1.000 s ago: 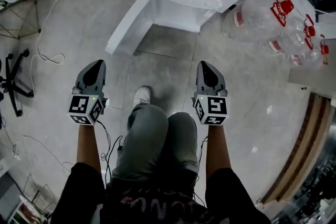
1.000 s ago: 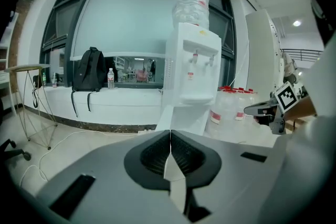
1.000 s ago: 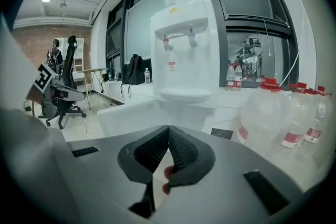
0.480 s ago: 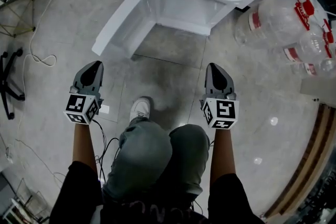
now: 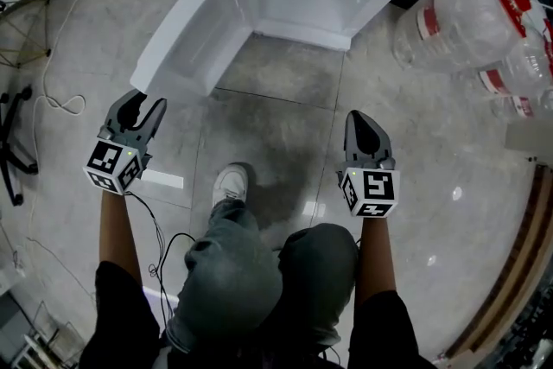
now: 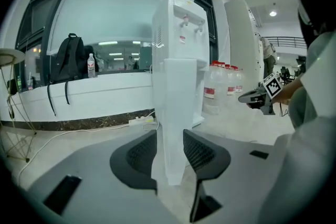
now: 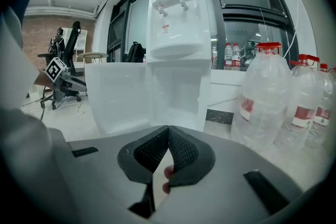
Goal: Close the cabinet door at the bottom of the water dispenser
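Observation:
The white water dispenser (image 6: 178, 34) stands ahead, its bottom cabinet (image 5: 302, 0) open. Its white door (image 5: 194, 30) swings out toward the left. My left gripper (image 5: 144, 104) sits just short of the door's free end, and its jaws are opening. In the left gripper view the door's edge (image 6: 169, 113) shows in the gap of the left gripper (image 6: 169, 136), and the pads do not press on it. My right gripper (image 5: 363, 118) hangs over bare floor in front of the cabinet. It holds nothing, and its tips meet in the right gripper view (image 7: 168, 131).
Several large water bottles (image 5: 458, 13) stand right of the dispenser. A white cable (image 5: 52, 99) and a chair base (image 5: 13, 134) lie at the left. The person's shoe (image 5: 232, 184) is between the grippers, and a small white strip (image 5: 162, 179) lies on the floor.
Both grippers have sunk toward the floor. The left one has drawn up to the door's free end and its jaws have gone from shut to wide apart. The right stays shut.

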Demonstrator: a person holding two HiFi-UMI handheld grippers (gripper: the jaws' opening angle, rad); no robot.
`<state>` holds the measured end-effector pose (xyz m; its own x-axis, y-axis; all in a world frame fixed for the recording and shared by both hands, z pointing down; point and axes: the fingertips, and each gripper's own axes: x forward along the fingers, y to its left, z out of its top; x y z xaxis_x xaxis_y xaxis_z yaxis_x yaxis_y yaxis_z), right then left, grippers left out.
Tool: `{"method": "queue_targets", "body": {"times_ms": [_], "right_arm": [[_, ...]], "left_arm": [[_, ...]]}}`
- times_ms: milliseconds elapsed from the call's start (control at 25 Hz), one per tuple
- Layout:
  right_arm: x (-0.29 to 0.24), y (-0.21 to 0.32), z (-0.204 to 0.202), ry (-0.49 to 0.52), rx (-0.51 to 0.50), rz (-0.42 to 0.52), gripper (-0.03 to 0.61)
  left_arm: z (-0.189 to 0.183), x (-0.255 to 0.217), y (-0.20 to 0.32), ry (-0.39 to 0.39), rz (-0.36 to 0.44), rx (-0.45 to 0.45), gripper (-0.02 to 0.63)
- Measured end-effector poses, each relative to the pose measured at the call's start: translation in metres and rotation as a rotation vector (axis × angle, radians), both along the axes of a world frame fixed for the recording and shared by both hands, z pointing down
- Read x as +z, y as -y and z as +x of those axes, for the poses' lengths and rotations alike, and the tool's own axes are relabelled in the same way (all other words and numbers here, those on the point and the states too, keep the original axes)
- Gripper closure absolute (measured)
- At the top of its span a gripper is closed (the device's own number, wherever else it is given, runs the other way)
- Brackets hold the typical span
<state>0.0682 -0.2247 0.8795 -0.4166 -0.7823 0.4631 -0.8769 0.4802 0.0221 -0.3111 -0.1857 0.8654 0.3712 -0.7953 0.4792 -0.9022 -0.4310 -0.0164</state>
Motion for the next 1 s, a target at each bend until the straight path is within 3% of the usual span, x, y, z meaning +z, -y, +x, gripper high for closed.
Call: {"method": "queue_targets", "body": {"times_ms": [240,440,1000], "right_arm": [[0.011,-0.011,0.019,-0.002,0.027,-0.006,0.565],[0.011,-0.016,0.039,0.0,0.069,0.012,0.565],[0.001,-0.043,0.081,-0.017,0.164,0.025,0.565]], "left_arm": [[0.015,0.001,-0.002,0.031,0.001,0.065,0.489],[0.042,0.001,-0.01,0.005,0.006,0.111,0.485],[0.212,-0.006,-0.002,-0.128,0.075,0.429,0.495]]}}
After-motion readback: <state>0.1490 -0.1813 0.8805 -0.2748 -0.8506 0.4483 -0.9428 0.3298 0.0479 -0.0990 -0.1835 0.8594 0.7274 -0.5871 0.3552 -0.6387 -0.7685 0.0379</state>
